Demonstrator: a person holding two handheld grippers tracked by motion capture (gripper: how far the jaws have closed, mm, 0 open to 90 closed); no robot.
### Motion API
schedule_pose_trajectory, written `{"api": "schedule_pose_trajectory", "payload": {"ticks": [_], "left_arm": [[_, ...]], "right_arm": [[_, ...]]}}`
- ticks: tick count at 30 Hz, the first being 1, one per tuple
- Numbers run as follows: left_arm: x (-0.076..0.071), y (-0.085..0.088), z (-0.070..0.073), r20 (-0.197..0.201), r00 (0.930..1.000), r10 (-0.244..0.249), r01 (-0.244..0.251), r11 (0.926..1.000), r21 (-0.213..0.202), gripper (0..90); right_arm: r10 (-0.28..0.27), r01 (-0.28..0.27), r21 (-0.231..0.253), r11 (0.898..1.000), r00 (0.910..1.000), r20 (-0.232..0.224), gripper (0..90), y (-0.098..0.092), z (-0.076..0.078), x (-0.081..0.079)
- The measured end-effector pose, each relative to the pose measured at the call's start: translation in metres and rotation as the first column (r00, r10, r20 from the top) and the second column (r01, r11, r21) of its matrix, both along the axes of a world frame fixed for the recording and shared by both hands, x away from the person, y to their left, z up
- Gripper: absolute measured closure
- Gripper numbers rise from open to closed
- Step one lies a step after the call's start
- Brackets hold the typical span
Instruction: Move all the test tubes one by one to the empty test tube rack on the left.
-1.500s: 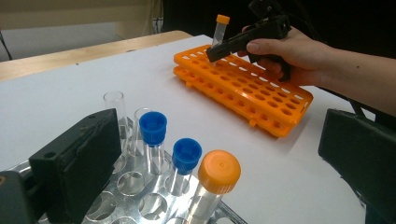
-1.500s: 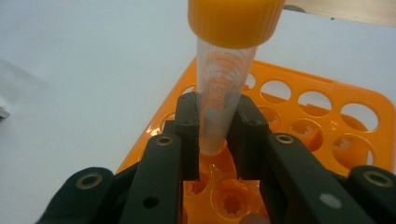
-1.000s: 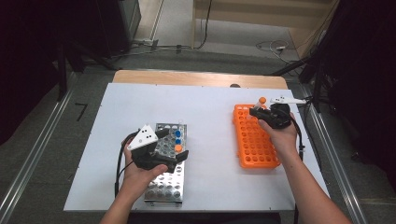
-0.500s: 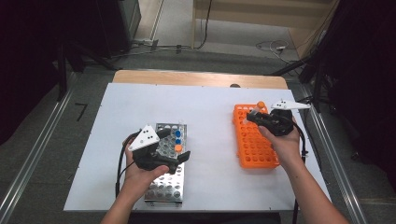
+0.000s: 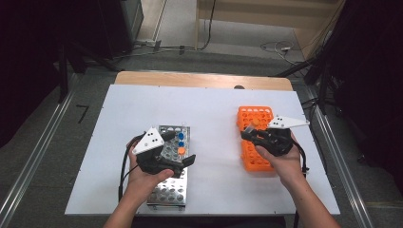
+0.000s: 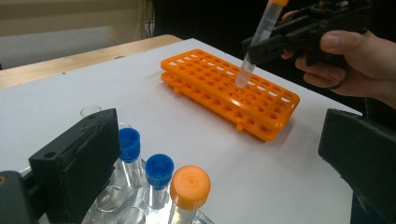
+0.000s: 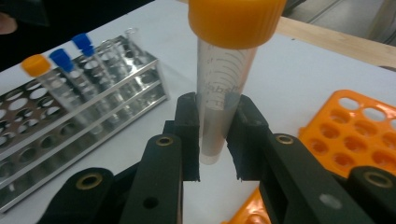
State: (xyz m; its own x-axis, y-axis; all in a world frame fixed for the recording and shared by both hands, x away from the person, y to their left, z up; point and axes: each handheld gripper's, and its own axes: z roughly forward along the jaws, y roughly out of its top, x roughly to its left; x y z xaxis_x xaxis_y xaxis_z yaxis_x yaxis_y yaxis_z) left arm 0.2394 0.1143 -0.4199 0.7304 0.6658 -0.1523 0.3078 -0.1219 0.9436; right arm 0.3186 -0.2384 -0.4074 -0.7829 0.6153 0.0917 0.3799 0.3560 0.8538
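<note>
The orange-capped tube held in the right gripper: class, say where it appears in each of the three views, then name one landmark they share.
High view: the orange-capped tube sits right of centre, over the orange rack.
Left gripper view: top right, tilted, tip above the rack, clamped by the right gripper.
Right gripper view: centre, upright between the jaws.
Shared landmark: the orange rack.

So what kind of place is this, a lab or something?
Probably a lab-style test bench: a metal tube rack and an orange tube rack sit on a white table, with cables across the floor behind.
</note>
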Motion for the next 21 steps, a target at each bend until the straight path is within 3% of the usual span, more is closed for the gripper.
{"api": "schedule_pose_trajectory", "payload": {"ticks": [12, 21], "left_arm": [[-0.002, -0.005, 0.001, 0.003, 0.9998, -0.019, 0.019, 0.9998, 0.006, 0.0], [-0.005, -0.009, 0.005, 0.021, 0.9993, -0.031, 0.031, 0.9995, -0.005, 2.7]], "right_arm": [[0.097, -0.097, 0.004, 0.995, 0.9953, -0.005, 72.9, 0.016, -0.001, -0.030], [0.162, -0.163, -0.003, 0.987, 0.9863, -0.030, 72.9, 0.028, -0.008, -0.040]]}}
